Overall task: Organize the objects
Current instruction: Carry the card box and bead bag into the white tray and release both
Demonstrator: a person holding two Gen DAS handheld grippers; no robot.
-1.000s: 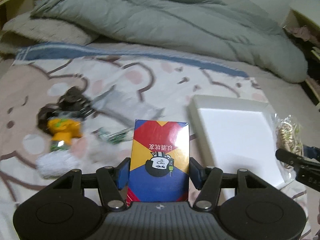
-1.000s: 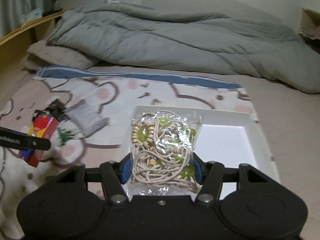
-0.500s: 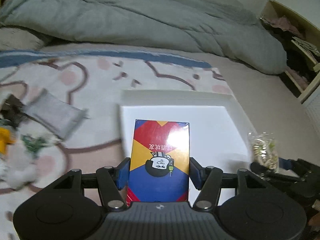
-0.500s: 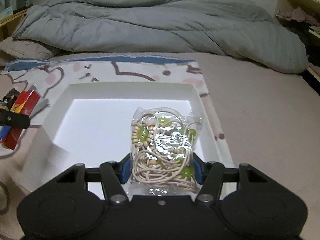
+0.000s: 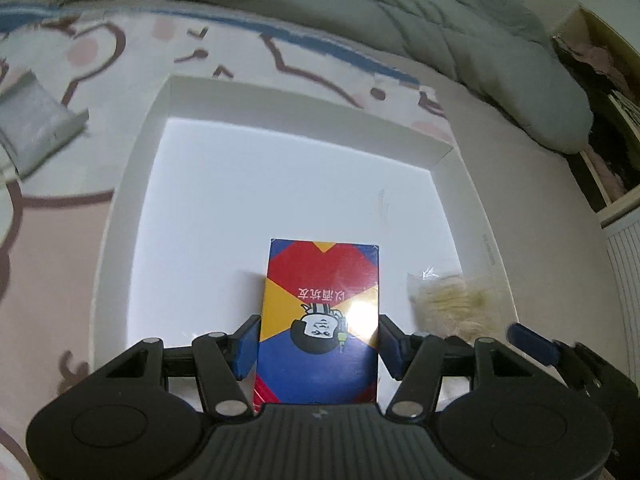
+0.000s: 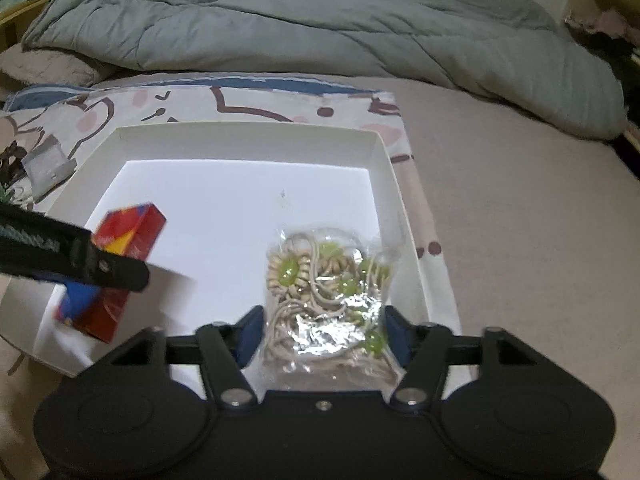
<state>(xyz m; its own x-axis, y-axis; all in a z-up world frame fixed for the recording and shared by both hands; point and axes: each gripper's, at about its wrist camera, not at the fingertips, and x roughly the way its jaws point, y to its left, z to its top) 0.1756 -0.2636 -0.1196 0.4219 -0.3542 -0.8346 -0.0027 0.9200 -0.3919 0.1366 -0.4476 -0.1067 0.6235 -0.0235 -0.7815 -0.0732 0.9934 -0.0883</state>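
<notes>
1. Bedding fills the scene: a grey duvet lies behind a cartoon-print sheet, and a white tray sits on the bed.
2. Left gripper pinches a red, yellow and blue box over the tray's near-left part.
3. Right gripper pinches a clear bag of beaded cord over the tray's near-right corner.
4. A grey pouch lies left of the tray.

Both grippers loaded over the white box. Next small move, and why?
Probably lower both and open. The left gripper holds the card box and the right gripper the bagged beads, both already inside the white box walls; whether they touch its floor is unclear.
</notes>
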